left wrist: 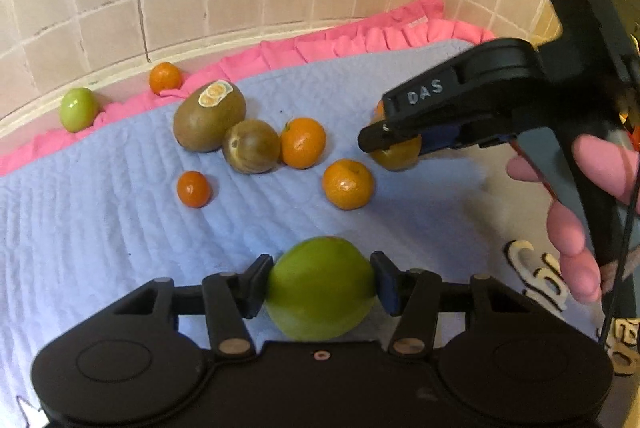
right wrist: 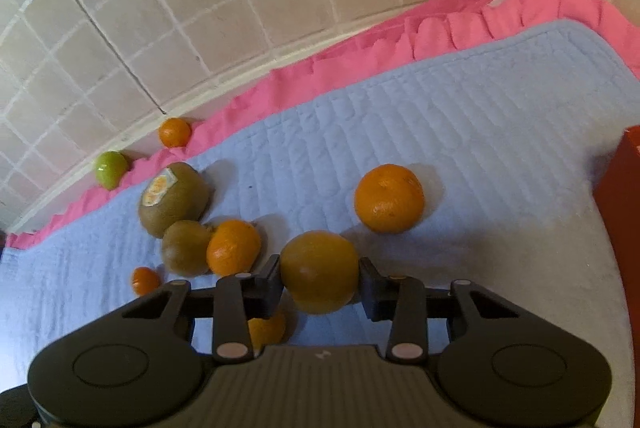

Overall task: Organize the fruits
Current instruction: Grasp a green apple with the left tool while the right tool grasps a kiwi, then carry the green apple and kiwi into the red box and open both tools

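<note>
Biggest worry here is both grabs at once on a soft quilted blue mat (right wrist: 440,132); round fruit plus squishy ground means anything bumped rolls off, probably toward the pink frilled edge by the wall where a small green fruit (left wrist: 78,109) and a little orange (left wrist: 165,77) already sit.

The left hand-held gripper (left wrist: 320,286) is clamped on a green apple (left wrist: 320,288), pads on its two sides near the mat's near edge; the pads sit about at the widest part, so I'd guess a tilt on the lift could squirt it out.

The right hand-held gripper (right wrist: 319,278) is clamped on a brownish-orange fruit (right wrist: 319,271), roughly mid-mat; another orange (right wrist: 266,330) sits right under its left finger, so it could get knocked.

The kiwi with a sticker (left wrist: 209,116), a smaller kiwi (left wrist: 251,146) and an orange (left wrist: 303,142) bunch together toward the far left; nudge one and they all scatter.
</note>
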The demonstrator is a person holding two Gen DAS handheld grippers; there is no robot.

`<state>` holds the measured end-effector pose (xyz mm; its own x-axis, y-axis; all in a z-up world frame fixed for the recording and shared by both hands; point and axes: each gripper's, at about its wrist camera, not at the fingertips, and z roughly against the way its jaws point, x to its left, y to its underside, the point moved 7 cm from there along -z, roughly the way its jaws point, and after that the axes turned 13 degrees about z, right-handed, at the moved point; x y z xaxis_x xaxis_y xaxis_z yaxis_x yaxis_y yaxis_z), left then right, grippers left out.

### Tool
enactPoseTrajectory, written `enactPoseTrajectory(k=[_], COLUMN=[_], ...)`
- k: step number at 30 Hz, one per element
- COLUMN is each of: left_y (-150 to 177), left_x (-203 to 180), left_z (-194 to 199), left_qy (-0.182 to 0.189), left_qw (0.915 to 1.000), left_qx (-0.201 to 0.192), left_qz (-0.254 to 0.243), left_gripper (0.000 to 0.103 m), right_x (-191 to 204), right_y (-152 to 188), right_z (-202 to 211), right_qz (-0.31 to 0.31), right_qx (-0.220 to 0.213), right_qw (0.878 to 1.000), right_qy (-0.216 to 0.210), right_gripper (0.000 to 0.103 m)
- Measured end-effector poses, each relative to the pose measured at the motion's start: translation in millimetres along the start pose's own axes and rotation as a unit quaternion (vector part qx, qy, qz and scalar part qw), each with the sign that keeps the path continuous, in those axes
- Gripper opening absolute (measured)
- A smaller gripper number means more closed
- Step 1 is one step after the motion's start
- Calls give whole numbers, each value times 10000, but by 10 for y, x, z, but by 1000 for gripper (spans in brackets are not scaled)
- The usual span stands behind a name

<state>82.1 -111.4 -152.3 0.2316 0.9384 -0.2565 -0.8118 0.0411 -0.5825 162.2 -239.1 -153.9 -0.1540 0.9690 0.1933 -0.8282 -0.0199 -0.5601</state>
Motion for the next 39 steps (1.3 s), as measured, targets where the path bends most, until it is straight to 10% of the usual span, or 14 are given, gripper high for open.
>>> enactPoseTrajectory(k=[13,24,31,39], left_y=[-248,-583,-639,-461], left_x=[-798,-2337,-3161,-3631], left_z=[478,156,-426,-1176], left_qy=[428,1692,2043,1584], left_qw=[9953,9709,9594,9620], left_qx=[-464,-333,249,886], left_qz=[-736,-1662,-1927,-2038], left_gripper=[64,64,64,64], right_x=[-250,-1664,-2347,-2535], right_y=[117,697,1194,1389], right_z=[1298,2470,2571,2132], right_qz=[225,-930,-1536,-1411], right_qx=[-827,-1248,-925,-285], right_qw=[9948,9714,9619,9717], right_qy=[545,1791,2062,1875], right_gripper=[41,41,41,41])
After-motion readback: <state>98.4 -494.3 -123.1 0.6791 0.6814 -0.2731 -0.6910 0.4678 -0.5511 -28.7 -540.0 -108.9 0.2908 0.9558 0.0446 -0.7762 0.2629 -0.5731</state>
